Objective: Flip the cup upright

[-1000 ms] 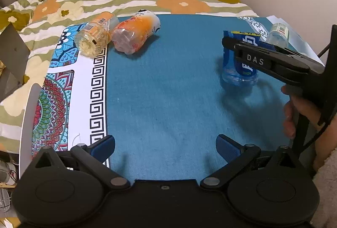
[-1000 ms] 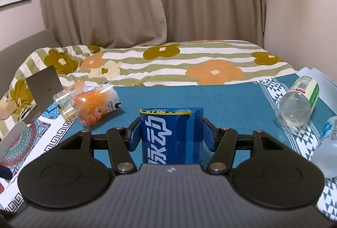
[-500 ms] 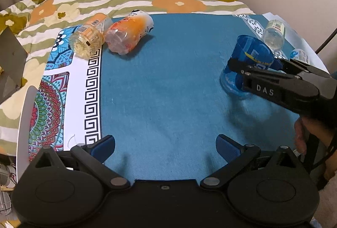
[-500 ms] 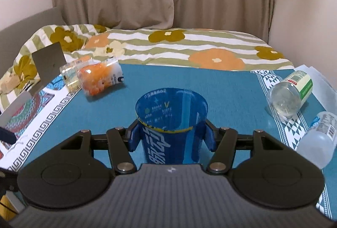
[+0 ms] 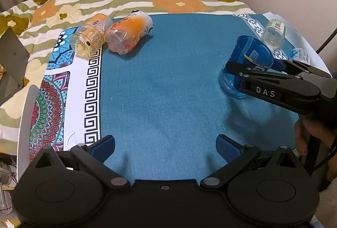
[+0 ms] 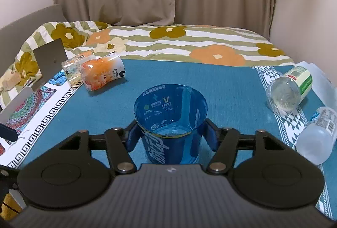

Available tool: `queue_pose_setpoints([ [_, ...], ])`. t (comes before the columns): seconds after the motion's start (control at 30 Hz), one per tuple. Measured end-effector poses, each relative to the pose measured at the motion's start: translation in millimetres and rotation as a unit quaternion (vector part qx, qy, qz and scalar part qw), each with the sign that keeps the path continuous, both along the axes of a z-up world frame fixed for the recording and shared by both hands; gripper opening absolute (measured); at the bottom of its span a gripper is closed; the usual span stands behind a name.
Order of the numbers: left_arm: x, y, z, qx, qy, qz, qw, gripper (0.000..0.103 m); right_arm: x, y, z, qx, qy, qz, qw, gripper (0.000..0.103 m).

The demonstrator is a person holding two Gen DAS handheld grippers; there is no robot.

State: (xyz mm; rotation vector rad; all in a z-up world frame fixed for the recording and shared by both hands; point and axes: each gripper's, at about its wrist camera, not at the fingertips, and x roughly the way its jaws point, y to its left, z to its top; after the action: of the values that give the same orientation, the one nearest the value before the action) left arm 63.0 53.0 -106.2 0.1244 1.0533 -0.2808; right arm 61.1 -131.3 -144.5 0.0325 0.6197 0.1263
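A translucent blue cup (image 6: 170,122) with white lettering stands open end up on the teal cloth (image 6: 189,80), its base on the cloth. My right gripper (image 6: 170,139) is shut on the blue cup, one blue pad on each side. In the left wrist view the blue cup (image 5: 250,57) sits at the right, held by my right gripper (image 5: 254,69). My left gripper (image 5: 165,144) is open and empty, low over the near edge of the cloth.
An orange cup (image 5: 128,35) and a clear cup (image 5: 89,38) lie on their sides at the far left. Two clear bottles (image 6: 290,89) (image 6: 316,135) lie at the right edge. A flowered blanket (image 6: 168,40) lies behind. A patterned mat (image 5: 52,101) lies left.
My right gripper has tipped and risen, so I now look down into the blue cup's open mouth. The left gripper has barely moved.
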Motion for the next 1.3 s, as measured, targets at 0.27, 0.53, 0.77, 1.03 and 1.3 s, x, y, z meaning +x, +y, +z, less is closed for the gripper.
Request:
queue_pose_setpoints([
  [0.27,-8.2,-1.9,29.8,-0.003,-0.023,0.020,0.9995,0.103,-2.8,-12.0,27.5,0.014,0.035,-0.004,0.999,0.103],
  [0.53,-21.3,-14.5,87.1,-0.019,-0.067,0.047,0.9965,0.103,-32.6,-38.6,104.9,-0.003,0.088,0.001,0.996,0.103],
  [0.77,-36.1,-31.0,101.8,-0.013,-0.090,0.061,0.9940,0.103,-55.2,-58.8,138.2,-0.044,0.142,-0.034,0.988,0.103],
  [1.03,-57.4,-44.5,97.4,-0.005,-0.091,0.075,0.9930,0.103,-75.7,-78.8,127.3,-0.038,0.180,-0.055,0.981,0.103],
  [1.3,-65.6,-49.9,100.2,0.010,-0.096,0.077,0.9923,0.103,-81.4,-77.6,123.6,-0.028,0.183,-0.053,0.981,0.103],
])
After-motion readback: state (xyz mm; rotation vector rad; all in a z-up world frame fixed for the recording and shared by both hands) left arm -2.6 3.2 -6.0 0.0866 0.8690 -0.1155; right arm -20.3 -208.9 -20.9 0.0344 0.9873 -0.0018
